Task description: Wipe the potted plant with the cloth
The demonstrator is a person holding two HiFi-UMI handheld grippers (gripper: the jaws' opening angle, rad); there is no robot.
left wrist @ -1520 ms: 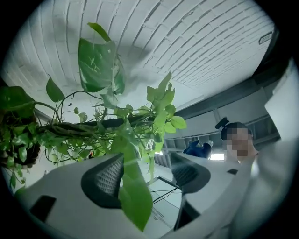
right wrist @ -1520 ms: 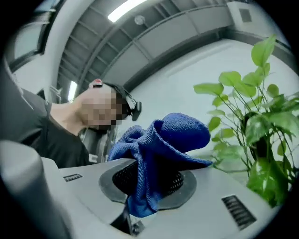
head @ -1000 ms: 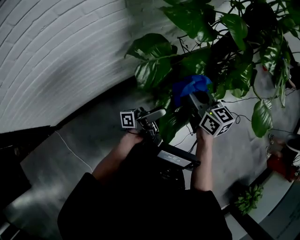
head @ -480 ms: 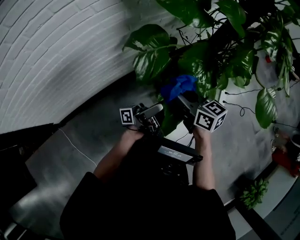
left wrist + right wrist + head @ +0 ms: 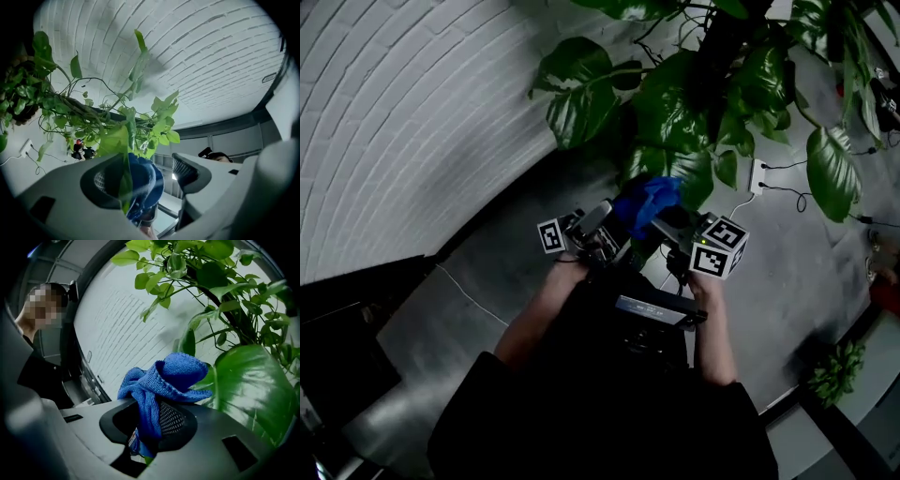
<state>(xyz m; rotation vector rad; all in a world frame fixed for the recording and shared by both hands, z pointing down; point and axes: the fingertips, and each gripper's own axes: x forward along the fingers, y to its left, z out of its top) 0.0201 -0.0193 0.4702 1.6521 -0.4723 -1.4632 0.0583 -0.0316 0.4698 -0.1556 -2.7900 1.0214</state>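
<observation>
The potted plant [image 5: 712,84] spreads large green leaves across the top of the head view. My right gripper [image 5: 664,223] is shut on a bunched blue cloth [image 5: 645,199], which bulges out above its jaws [image 5: 164,376]. A big glossy leaf [image 5: 248,385] hangs just right of the cloth. My left gripper [image 5: 602,230] stands open close beside the cloth, pointing up at the plant. In the left gripper view a narrow leaf [image 5: 123,154] hangs between the wide jaws near the left pad, with the blue cloth [image 5: 146,180] right behind it.
A white brick wall [image 5: 422,112] curves along the left. A wall socket with trailing cables [image 5: 759,173] sits on the grey floor at the right. A small green plant [image 5: 836,373] stands at the lower right. A black device [image 5: 654,309] hangs at the person's chest.
The right gripper with the cloth has come down and left, close up to the left gripper. The plant now sits higher in the head view.
</observation>
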